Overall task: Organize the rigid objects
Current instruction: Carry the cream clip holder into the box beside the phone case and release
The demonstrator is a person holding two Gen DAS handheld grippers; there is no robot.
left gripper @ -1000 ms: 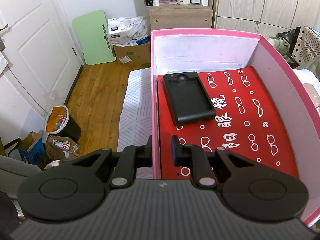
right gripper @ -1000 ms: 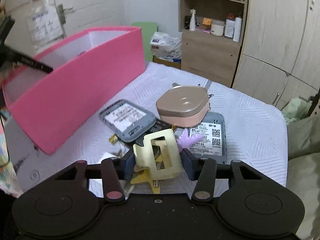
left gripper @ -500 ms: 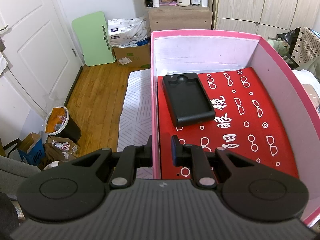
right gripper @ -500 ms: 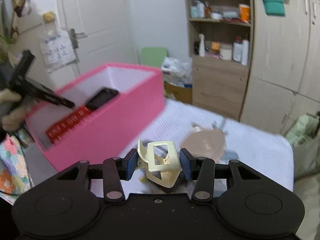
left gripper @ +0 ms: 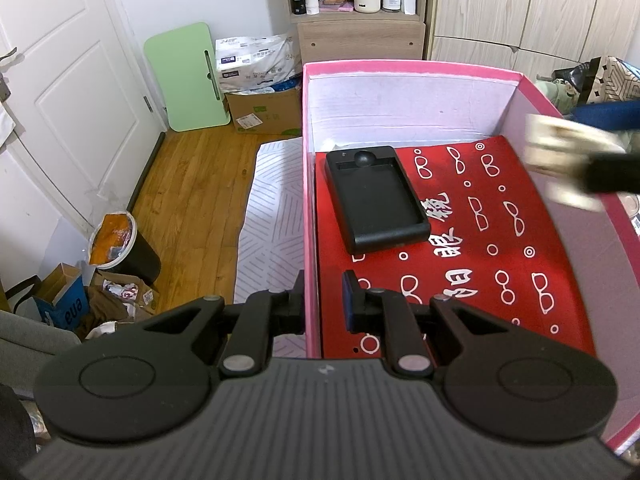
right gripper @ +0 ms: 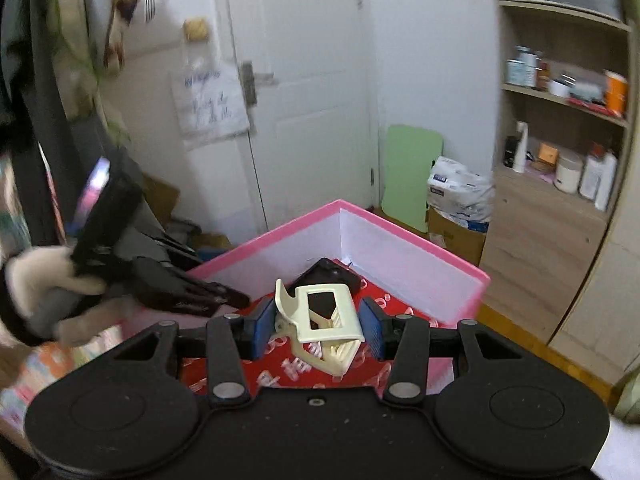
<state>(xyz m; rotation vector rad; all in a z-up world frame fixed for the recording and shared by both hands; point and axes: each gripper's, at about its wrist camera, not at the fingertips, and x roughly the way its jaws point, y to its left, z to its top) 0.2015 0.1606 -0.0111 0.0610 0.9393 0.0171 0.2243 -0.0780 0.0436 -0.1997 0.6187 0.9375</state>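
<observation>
My right gripper (right gripper: 316,322) clamps the cream hair clip (right gripper: 320,320) above the pink box (right gripper: 400,240); my left gripper (left gripper: 322,300) seemingly grips its wall

My left gripper (left gripper: 322,296) is matt black plastic, its body ribbed with fine grooves and its pivots capped with dull metal pins. The pink box (left gripper: 412,69) looks like cardboard — matt pink outside, plain white paper within — and its floor carries a red liner (left gripper: 472,248), smooth with a slight sheen, printed in white. The black tray (left gripper: 374,198) on the liner is smooth moulded plastic, semi-matt. In my right gripper (right gripper: 316,324), whose blue pads (right gripper: 263,326) look rubbery and finely textured, the hair clip (right gripper: 320,322) is cream plastic — smooth and faintly glossy. The floor (left gripper: 196,196) is varnished wood; the cabinet (left gripper: 532,12) shows a pale matt wood grain.
</observation>
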